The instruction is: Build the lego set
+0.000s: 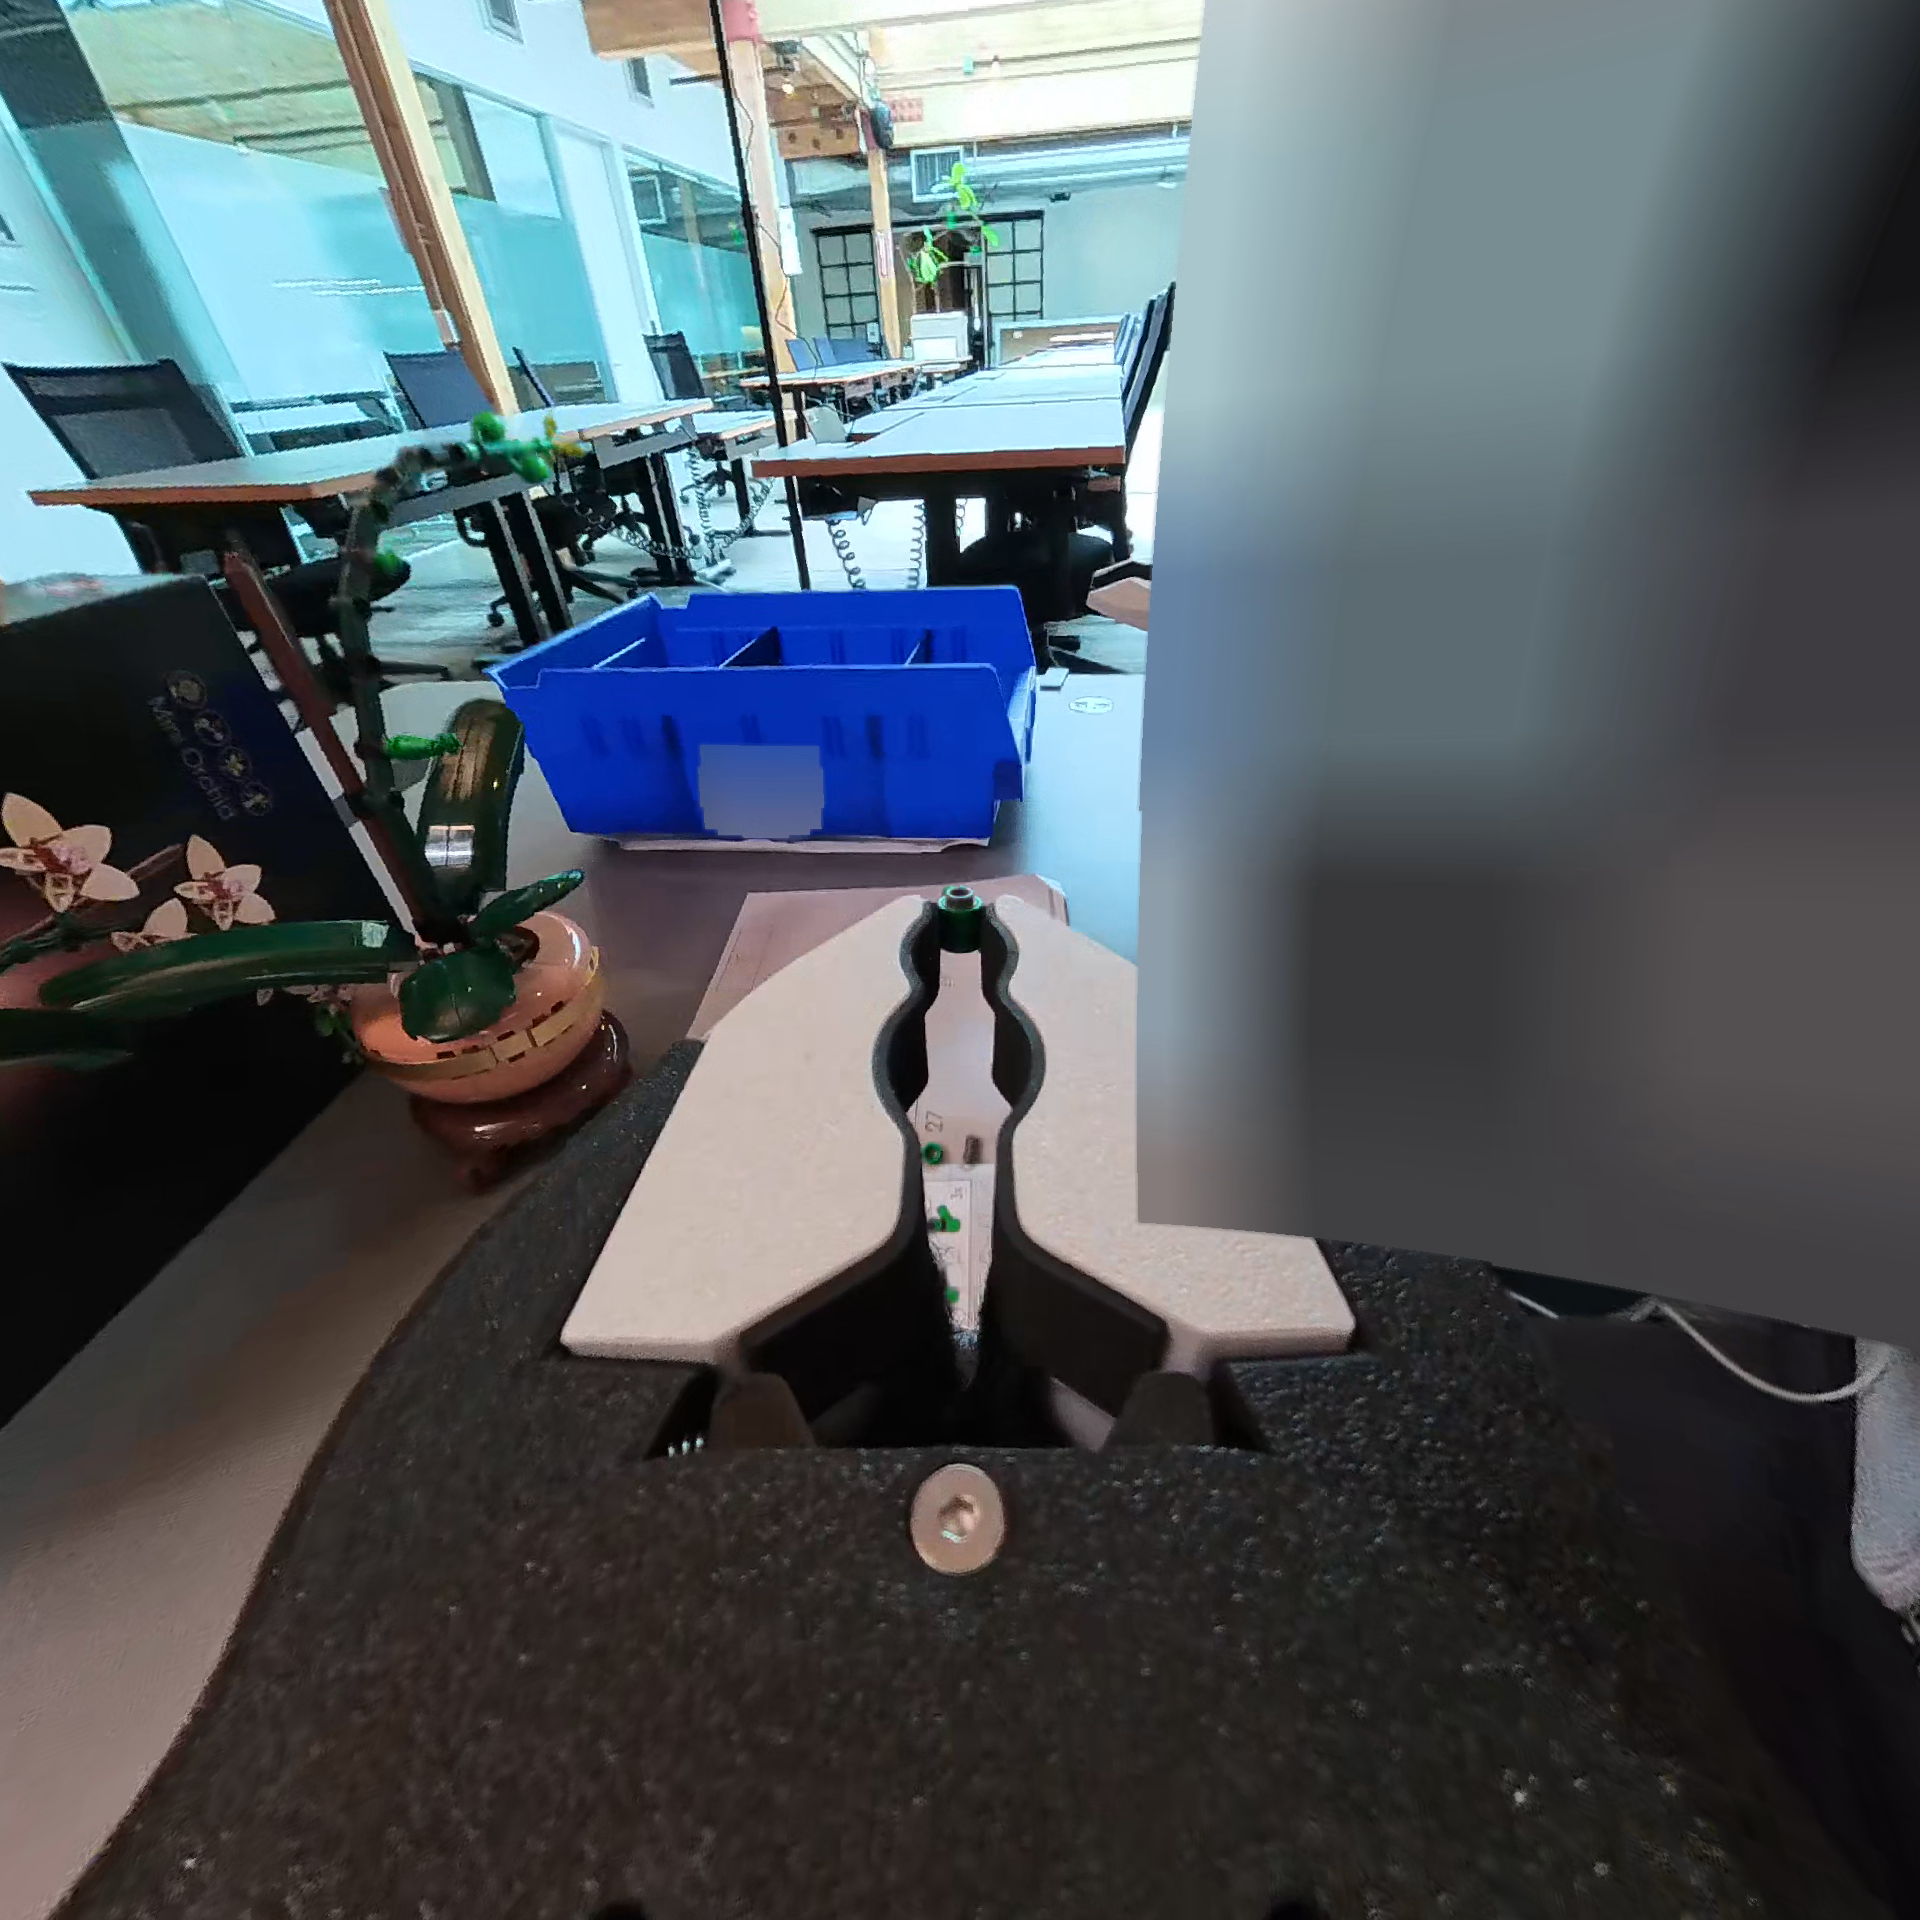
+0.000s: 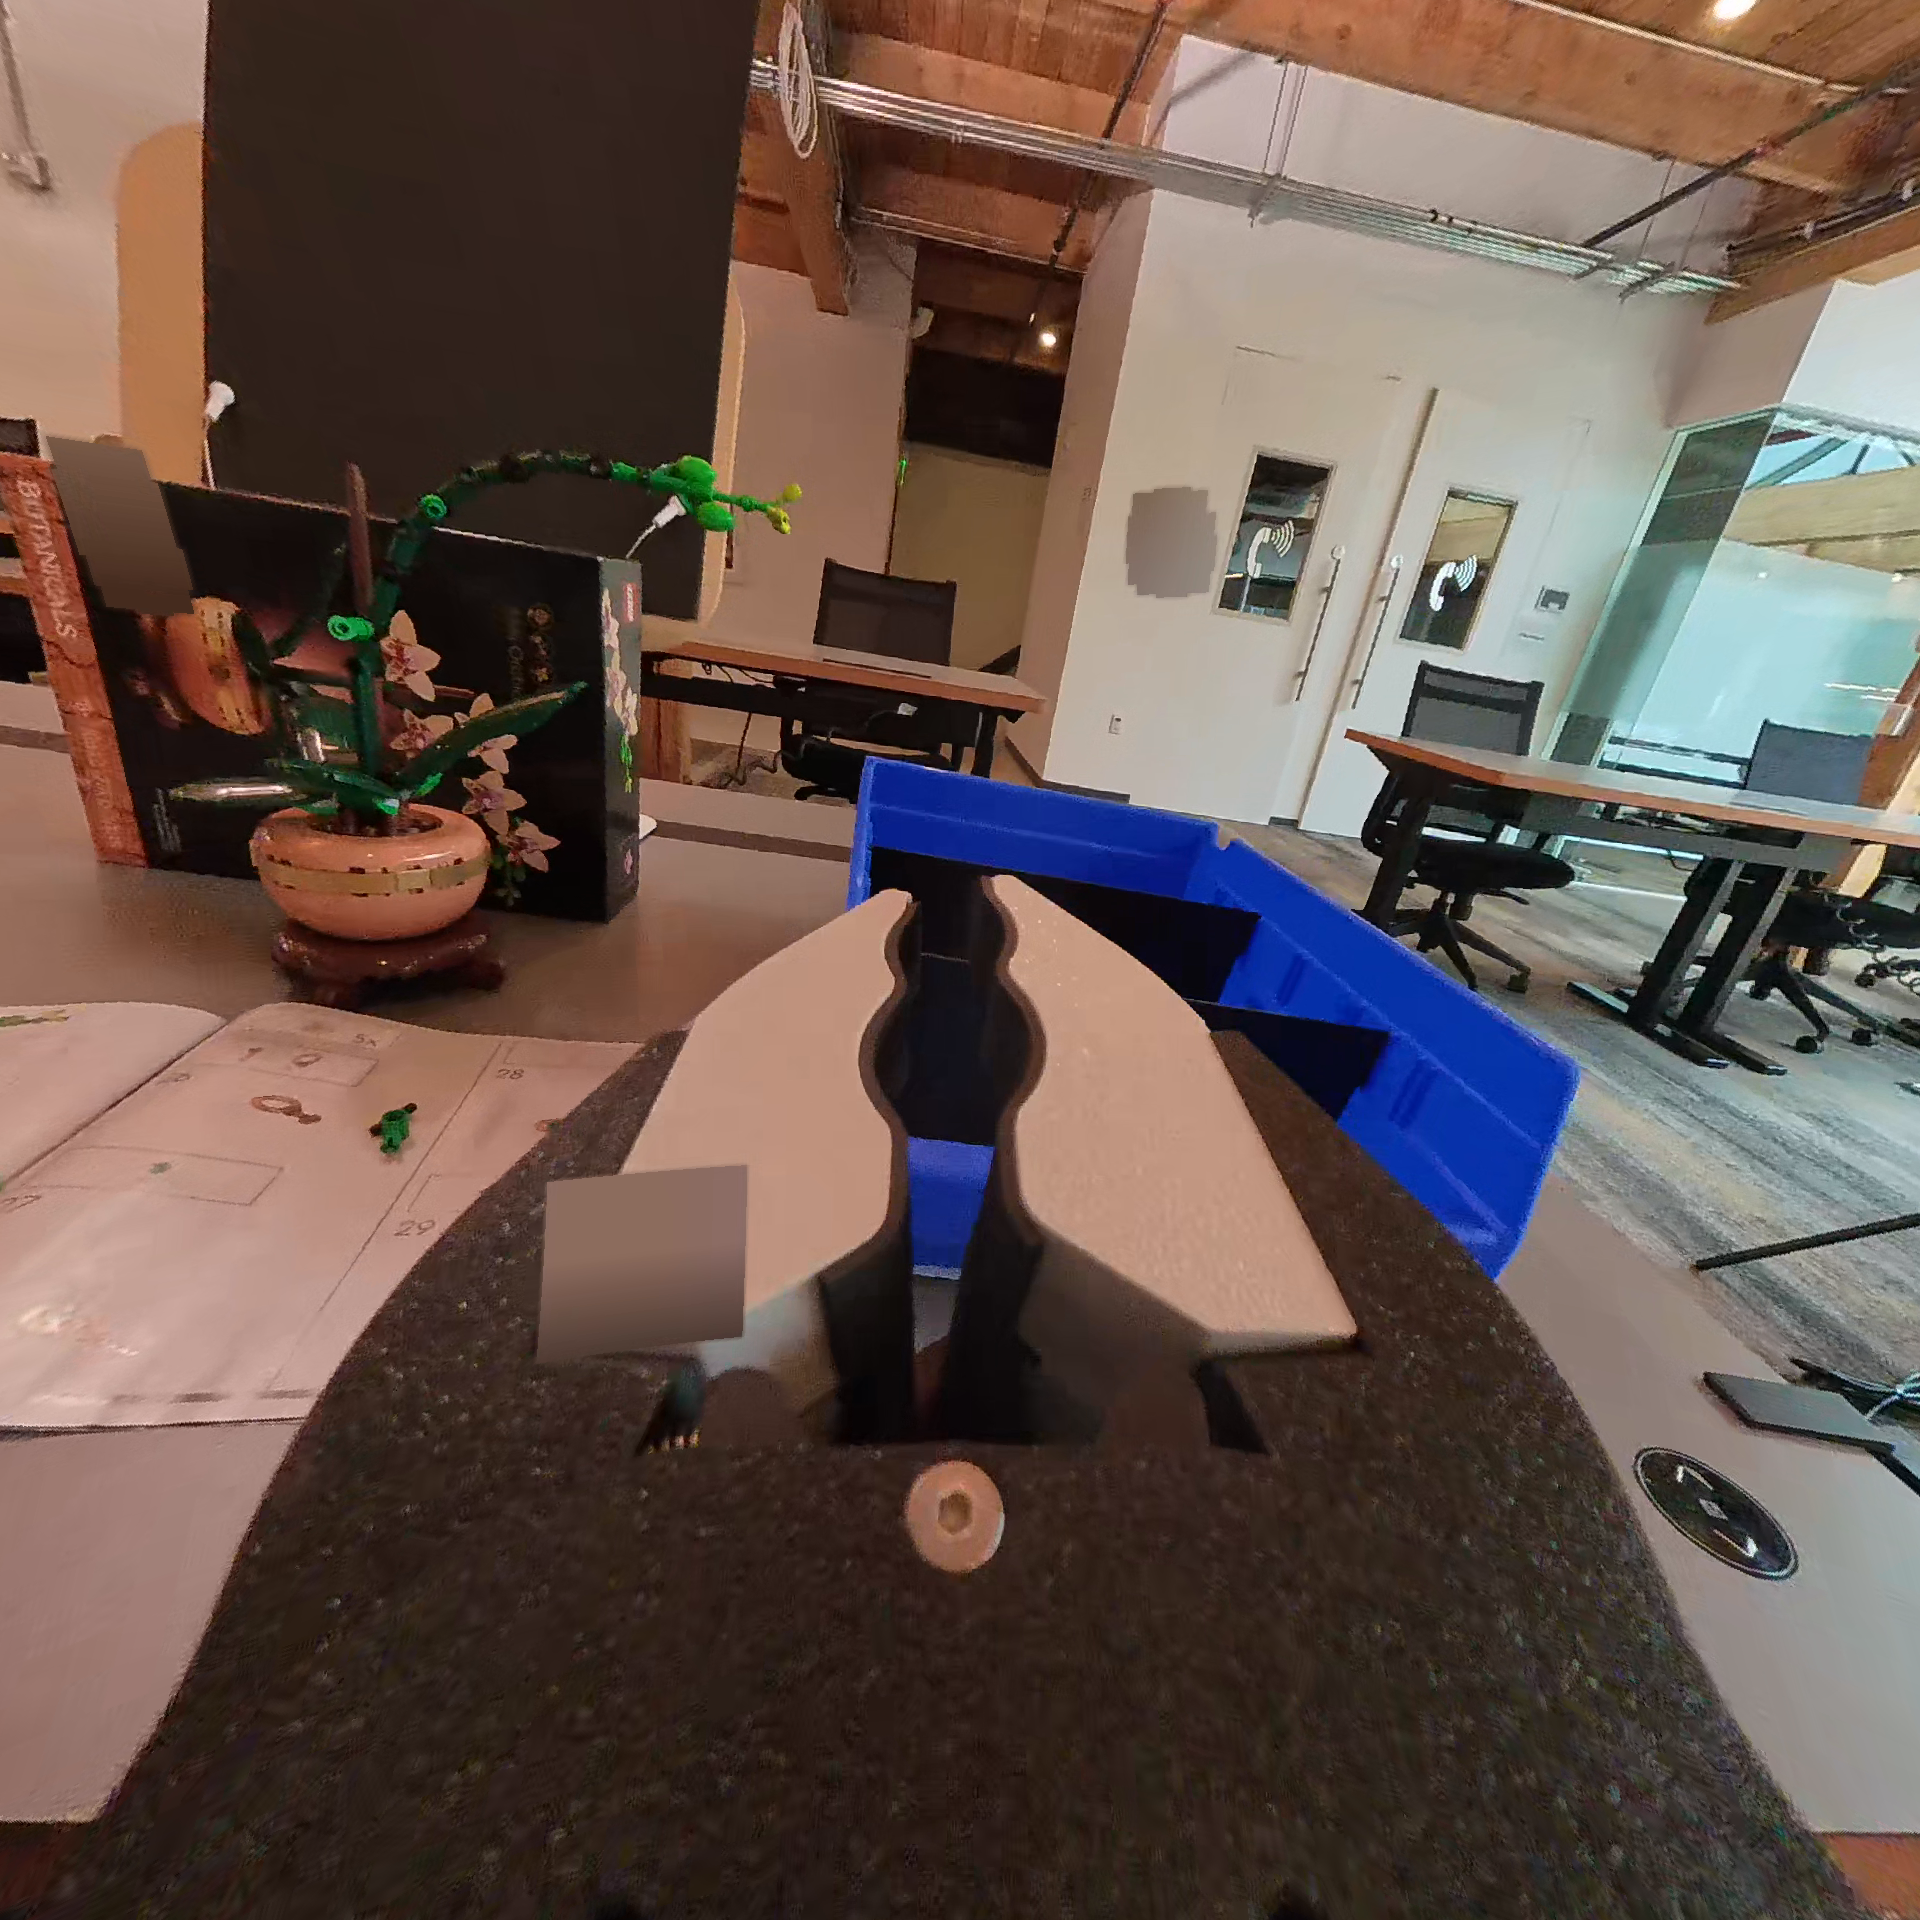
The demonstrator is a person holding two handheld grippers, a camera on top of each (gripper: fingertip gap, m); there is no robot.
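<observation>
In the left wrist view, the left gripper (image 1: 958, 920) fills the lower centre of the frame, its pale fingers (image 1: 831, 1039) clamped at the tips on a small green cylindrical piece (image 1: 958, 923) that stands upright between them. Under the fingers lies an open instruction booklet (image 1: 774, 940) on the tabletop (image 1: 644, 904). At mid left stands a brick-built orchid (image 1: 457, 935) in a pink pot, with a dark box (image 1: 156, 748) behind it. Beyond the fingertips, at frame centre, sits a blue divided bin (image 1: 769, 727). In the right wrist view, the right gripper (image 2: 951, 899) sits at centre, its fingers (image 2: 1091, 1039) a little apart at the tips with nothing between them, hovering over the near end of the blue divided bin (image 2: 1403, 1039), whose dark dividers show to the right. At lower left the instruction booklet (image 2: 187, 1195) lies open with a small green piece (image 2: 393, 1124) on it. Farther back at left stand the orchid (image 2: 369, 831) and the box (image 2: 520, 727).
</observation>
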